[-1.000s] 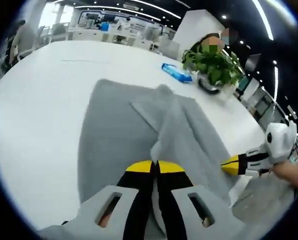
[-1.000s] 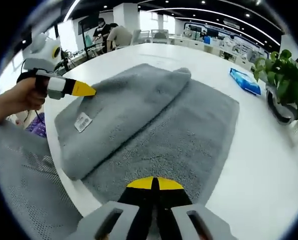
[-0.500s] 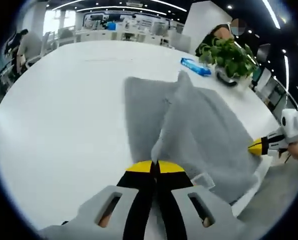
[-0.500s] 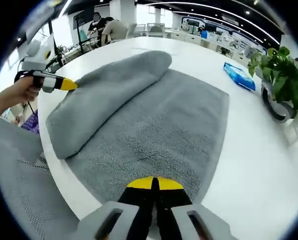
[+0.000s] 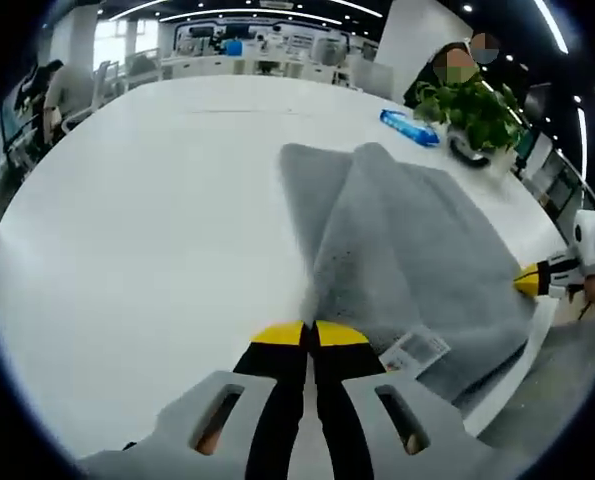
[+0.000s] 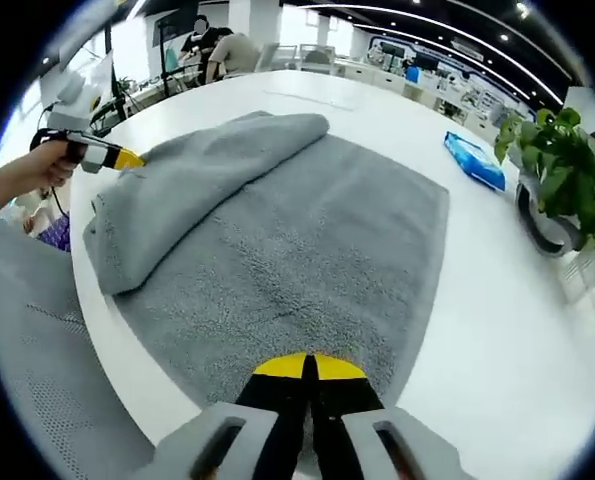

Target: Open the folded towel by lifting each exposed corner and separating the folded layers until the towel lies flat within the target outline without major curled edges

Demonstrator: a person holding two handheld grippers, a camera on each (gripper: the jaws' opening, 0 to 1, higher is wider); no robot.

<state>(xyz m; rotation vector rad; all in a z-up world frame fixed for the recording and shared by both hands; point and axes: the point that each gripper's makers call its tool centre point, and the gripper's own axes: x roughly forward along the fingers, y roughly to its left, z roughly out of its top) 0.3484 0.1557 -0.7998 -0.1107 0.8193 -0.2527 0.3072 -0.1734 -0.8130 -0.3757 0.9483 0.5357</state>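
Looking along the left gripper view, one grey terry towel lay across the centre and right of the frame on the white round table, its upper layer raised in a ridge running from the middle toward the top. The left gripper, with yellow tips at bottom centre, had its jaws pressed together on the near edge of that raised layer. One white label showed on the towel just right of the tips. At the right edge the right gripper touched the towel's far side. One green potted plant and one blue packet sat at the upper right, beyond the towel.

In the right gripper view, the same towel filled the middle, mostly flat, with one folded flap rolled over along the upper left. The right gripper's tips at bottom centre met on the towel's near edge, jaws pressed together. The left gripper, held by a hand, met the flap at the left. The plant and packet stood at the right, well apart from the towel.
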